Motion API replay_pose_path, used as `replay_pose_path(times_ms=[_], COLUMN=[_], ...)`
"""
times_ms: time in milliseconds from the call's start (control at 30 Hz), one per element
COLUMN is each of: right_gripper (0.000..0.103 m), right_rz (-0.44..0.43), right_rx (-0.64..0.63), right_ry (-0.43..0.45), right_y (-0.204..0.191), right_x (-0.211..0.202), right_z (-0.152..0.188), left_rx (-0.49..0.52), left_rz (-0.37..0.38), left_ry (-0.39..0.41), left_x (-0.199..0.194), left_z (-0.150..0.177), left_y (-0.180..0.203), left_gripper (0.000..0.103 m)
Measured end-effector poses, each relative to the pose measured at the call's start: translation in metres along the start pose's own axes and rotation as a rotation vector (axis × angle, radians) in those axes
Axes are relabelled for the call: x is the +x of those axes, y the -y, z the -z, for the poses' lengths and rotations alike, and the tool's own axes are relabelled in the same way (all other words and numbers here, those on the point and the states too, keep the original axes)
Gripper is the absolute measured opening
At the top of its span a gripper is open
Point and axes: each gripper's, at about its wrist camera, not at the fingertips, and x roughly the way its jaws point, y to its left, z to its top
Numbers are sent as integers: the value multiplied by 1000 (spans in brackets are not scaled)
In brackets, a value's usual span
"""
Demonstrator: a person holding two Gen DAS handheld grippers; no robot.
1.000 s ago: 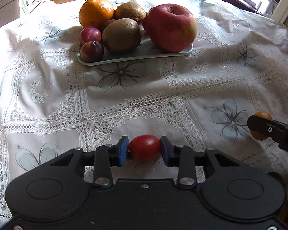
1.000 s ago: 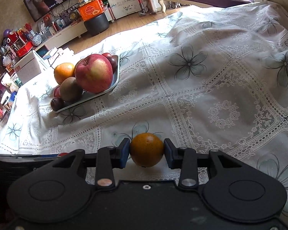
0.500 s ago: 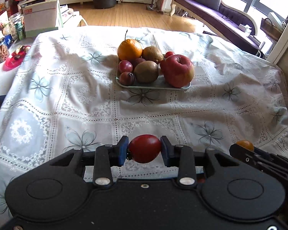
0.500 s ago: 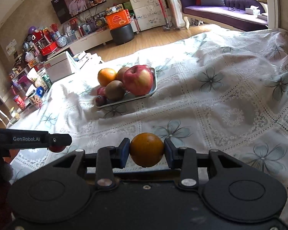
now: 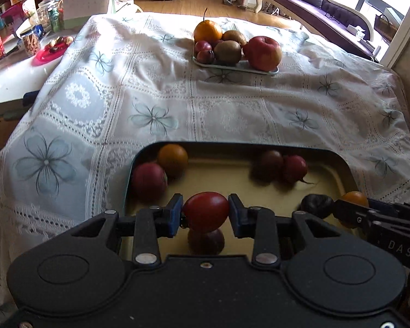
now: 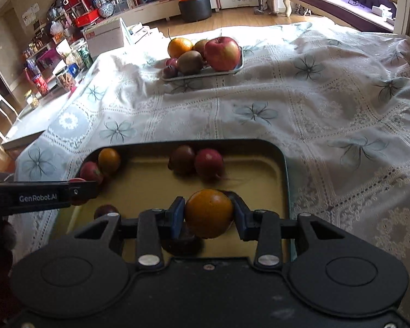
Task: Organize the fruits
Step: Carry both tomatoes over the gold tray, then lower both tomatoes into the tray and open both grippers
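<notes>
- We are holding a small red tomato point(image 5: 205, 212) in the left gripper point(image 5: 205, 213), its jaws closed snugly on either side of the fruit.
- We are holding a small orange tomato point(image 6: 209, 217) in the right gripper point(image 6: 209, 218), jaws likewise pinched shut on it.
- Both fruits are hanging directly above the near yellow tray point(image 6: 259, 180), which is resting on the lace tablecloth point(image 5: 232, 114) over the desk.
- Below the red tomato a dark plum-like fruit point(image 5: 205, 242) is lying; we are judging that a straight drop would land on it.
- The right gripper is hovering toward the tray's right side, the left gripper toward its left.
- A far plate point(image 5: 259, 69) of larger fruit is sitting well apart.
</notes>
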Motion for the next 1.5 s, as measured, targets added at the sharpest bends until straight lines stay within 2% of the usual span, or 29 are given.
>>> replay_pose_path(times_ms=[133,233,567,733,1267,1500], right_gripper=[40,40,40,40,41,41], right_rz=[-15,3,46,55,71,80], right_rx=[39,38,16,7,-14,-25], right_ry=[-17,-41,-17,-37,-41,-8], right_y=[9,7,1,0,-4,-6], right_x=[-1,5,2,5,11,4], right_z=[18,25,31,30,35,36], left_rx=[-10,-3,2,10,21,6], left_rz=[4,-24,-83,-101,-101,-95], left_ry=[-24,-29,-45,-48,-70,-67], left_x=[-2,-2,0,-1,4,4], left_z=[15,23,42,45,50,51], left_y=[3,9,13,15,19,18], left_gripper=[44,44,44,44,44,45])
